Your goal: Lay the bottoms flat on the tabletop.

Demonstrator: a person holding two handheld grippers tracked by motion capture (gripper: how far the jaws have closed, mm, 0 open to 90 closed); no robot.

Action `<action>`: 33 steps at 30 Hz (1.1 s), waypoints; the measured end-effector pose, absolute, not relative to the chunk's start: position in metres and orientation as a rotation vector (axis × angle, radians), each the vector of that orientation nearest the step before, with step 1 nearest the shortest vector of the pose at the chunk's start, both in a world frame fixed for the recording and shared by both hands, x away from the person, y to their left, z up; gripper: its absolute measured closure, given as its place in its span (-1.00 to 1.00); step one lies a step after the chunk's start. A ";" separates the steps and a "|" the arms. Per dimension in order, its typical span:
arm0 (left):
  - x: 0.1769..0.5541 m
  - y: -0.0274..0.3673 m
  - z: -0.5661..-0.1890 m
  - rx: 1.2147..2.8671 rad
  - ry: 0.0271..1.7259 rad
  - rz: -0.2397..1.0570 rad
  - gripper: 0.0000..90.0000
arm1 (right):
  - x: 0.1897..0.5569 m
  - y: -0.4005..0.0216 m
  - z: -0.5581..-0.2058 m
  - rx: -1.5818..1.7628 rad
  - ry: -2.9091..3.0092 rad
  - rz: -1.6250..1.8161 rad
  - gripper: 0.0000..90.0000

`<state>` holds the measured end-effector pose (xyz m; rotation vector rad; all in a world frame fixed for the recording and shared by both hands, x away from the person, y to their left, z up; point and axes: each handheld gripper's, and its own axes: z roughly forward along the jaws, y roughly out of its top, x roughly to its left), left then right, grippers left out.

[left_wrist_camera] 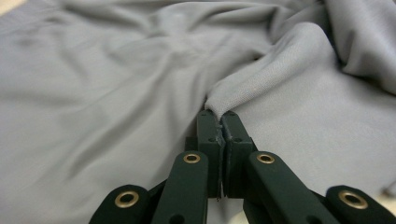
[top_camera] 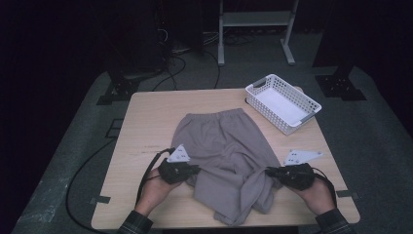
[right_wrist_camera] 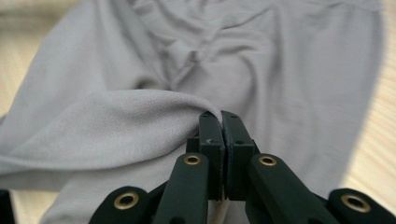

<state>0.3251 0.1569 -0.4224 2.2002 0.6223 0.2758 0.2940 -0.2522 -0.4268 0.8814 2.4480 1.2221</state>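
A pair of grey shorts (top_camera: 221, 146) lies on the wooden table (top_camera: 146, 117), waistband toward the far side, its near part bunched and folded over. My left gripper (top_camera: 197, 169) is shut on a fold at the shorts' left edge; in the left gripper view the jaws pinch a ridge of grey cloth (left_wrist_camera: 243, 88) at the left gripper's tips (left_wrist_camera: 222, 113). My right gripper (top_camera: 268, 171) is shut on the shorts' right edge. In the right gripper view, a fold of cloth (right_wrist_camera: 140, 116) runs into the closed tips of the right gripper (right_wrist_camera: 221, 113).
A white perforated basket (top_camera: 282, 102) stands at the table's far right corner. Cables trail from both grippers, the left one looping off the table to the floor. A metal stand (top_camera: 255, 29) is beyond the table. Bare wood lies left of the shorts.
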 end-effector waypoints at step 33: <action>0.331 0.228 -0.410 2.060 0.885 0.399 0.32 | 0.294 -0.322 -0.407 1.087 2.222 1.207 0.31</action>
